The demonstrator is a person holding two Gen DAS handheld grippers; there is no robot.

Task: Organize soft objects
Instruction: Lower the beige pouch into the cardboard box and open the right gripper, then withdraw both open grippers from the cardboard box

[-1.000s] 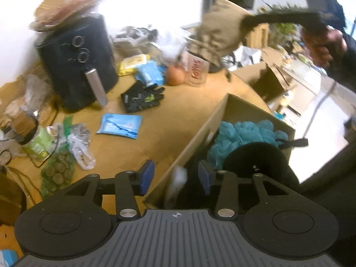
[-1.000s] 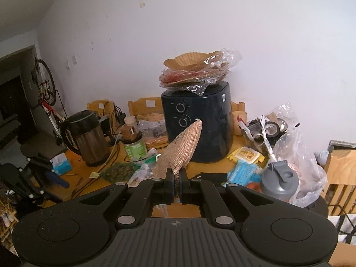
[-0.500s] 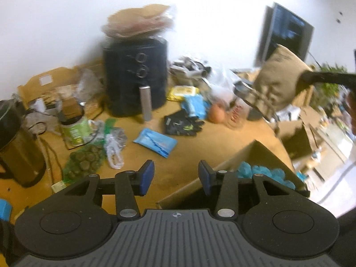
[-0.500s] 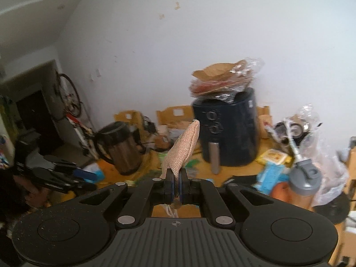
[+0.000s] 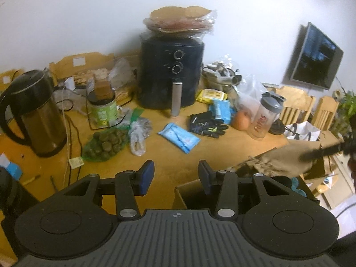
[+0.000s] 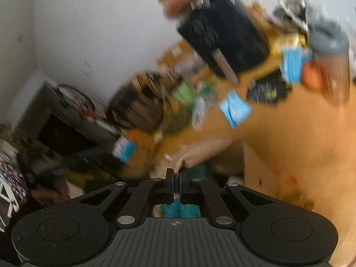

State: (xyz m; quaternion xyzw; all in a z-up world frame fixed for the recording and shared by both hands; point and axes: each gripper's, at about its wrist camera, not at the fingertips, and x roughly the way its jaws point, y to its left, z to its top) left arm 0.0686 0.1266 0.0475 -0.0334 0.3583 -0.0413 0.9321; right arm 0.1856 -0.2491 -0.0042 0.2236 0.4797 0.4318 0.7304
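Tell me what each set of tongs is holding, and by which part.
The right tongs are shut on the tan woven cloth, pinching a thin edge at one end. The left tongs hold nothing.

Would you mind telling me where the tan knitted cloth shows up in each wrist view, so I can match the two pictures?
Left wrist view: the tan knitted cloth hangs at right of centre, over the cardboard box, held from the right.
Right wrist view: it sits at lower centre, pinched in the shut right claw, draping up and right.
Shared landmark: the black air fryer at the back of the table in both views.
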